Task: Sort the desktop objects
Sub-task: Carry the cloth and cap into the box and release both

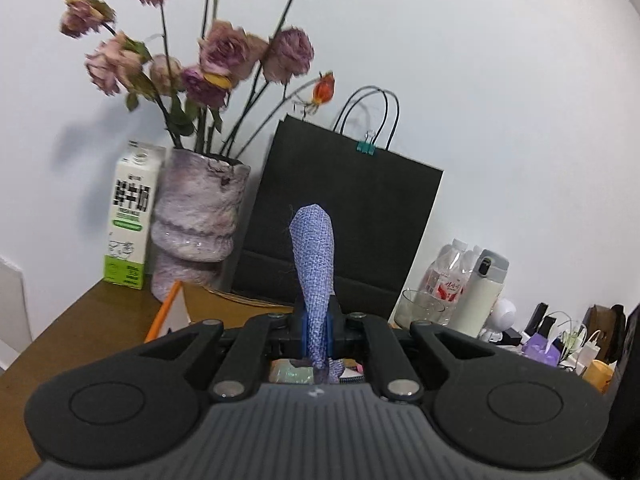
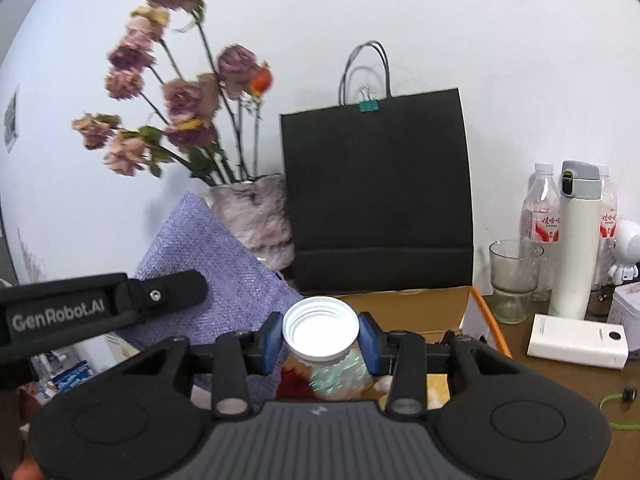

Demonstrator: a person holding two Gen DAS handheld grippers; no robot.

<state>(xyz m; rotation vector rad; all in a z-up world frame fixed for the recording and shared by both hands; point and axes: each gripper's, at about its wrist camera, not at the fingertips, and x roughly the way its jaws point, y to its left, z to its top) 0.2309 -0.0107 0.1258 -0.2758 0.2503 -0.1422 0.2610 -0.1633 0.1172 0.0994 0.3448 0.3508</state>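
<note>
My left gripper [image 1: 316,330] is shut on a purple woven cloth bag [image 1: 314,264], held edge-on and upright above an open cardboard box [image 1: 224,304]. In the right wrist view the same bag [image 2: 208,264] shows flat, with the left gripper's finger [image 2: 160,296] across it. My right gripper [image 2: 320,340] is shut on a small jar with a white screw cap [image 2: 320,326] and iridescent glitter inside, held just above the cardboard box [image 2: 404,306].
Against the wall stand a black paper bag [image 2: 376,192], a vase of dried roses [image 1: 196,220] and a milk carton [image 1: 130,216]. On the right are water bottles [image 2: 542,216], a white thermos [image 2: 576,240], a glass [image 2: 512,280] and a white power bank [image 2: 576,340].
</note>
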